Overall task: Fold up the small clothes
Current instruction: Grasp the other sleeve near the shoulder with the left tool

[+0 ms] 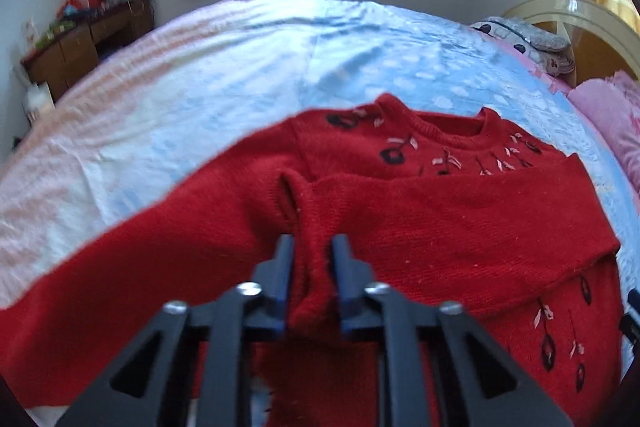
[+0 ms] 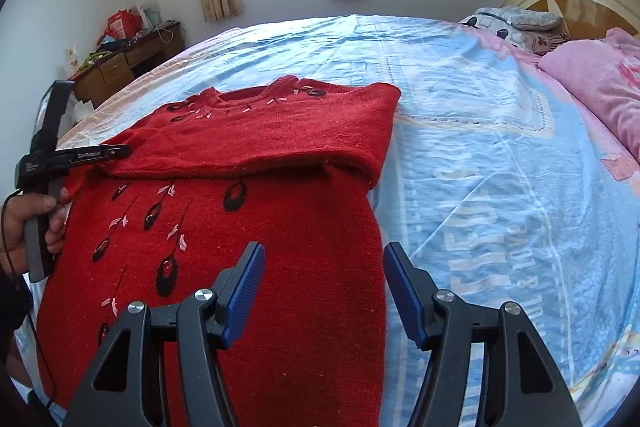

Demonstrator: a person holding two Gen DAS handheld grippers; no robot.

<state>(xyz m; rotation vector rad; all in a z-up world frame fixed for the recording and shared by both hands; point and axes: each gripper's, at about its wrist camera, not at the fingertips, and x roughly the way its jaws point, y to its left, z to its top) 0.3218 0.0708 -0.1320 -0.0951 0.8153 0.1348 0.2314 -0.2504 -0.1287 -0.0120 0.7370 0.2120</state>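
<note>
Pinching red sweater (image 1: 400,211) cuff in left claw (image 1: 312,247); right claw (image 2: 324,259) apart above hem

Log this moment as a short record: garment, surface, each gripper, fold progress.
garment: red sweater with dark embroidered flowers, lying flat, front up
surface: bed with a light blue sheet
sleeve: one sleeve already folded across the chest
left gripper: shut on a bunch of the sweater's knit, near a cuff opening
right gripper: open, holding nothing, above the sweater's lower body edge
fold progress: partly done; body not yet folded
background: window, wooden desk, pink blanket
</note>
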